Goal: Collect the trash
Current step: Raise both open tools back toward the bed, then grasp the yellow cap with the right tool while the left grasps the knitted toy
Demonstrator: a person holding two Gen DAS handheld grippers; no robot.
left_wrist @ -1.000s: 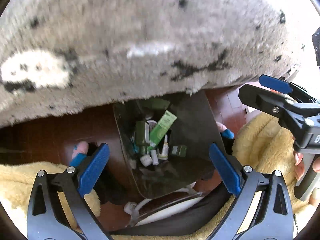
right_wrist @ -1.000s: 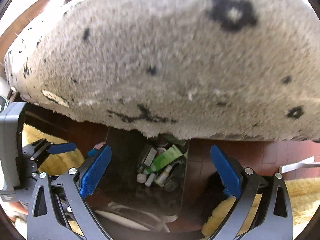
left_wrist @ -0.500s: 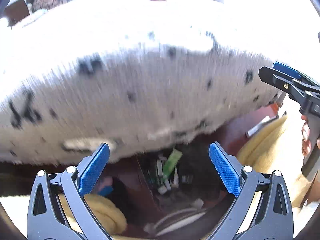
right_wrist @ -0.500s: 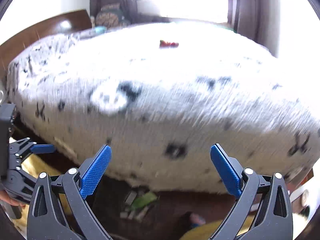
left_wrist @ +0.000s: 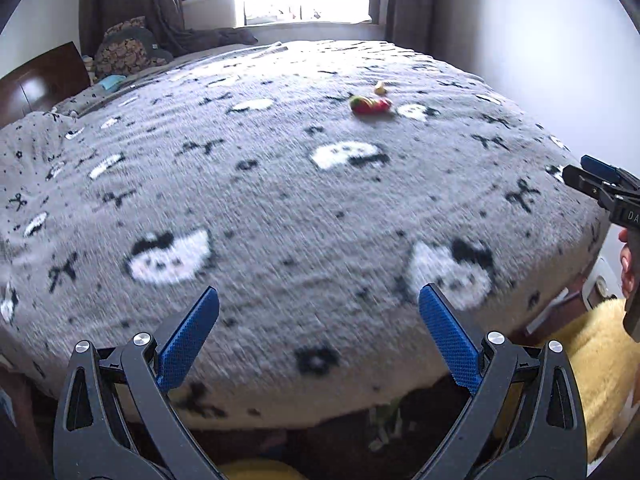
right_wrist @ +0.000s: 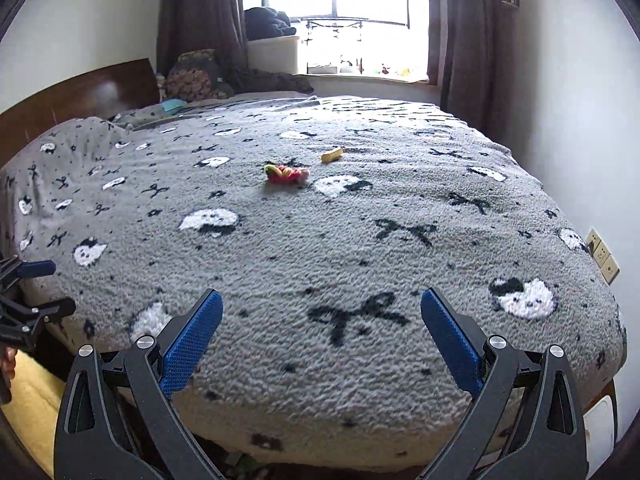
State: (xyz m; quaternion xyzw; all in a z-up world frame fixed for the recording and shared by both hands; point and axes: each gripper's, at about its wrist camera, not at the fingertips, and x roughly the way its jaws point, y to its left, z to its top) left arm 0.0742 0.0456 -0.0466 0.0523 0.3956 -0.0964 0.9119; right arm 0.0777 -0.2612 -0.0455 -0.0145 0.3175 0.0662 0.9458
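Trash: crumpled red-and-yellow wrapper and small yellow scrap, just beside each other mid-bed.
Bed: grey fleece blanket with black bows and white faces.
Left gripper: released, empty, above the near bed edge.
Right gripper: released, empty, likewise.

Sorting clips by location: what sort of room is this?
A bedroom, most likely: a large bed under a grey patterned blanket, a wooden headboard at its left, and a curtained window beyond.

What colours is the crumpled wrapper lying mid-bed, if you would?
Red and yellow wrapper, clearest in the right wrist view.
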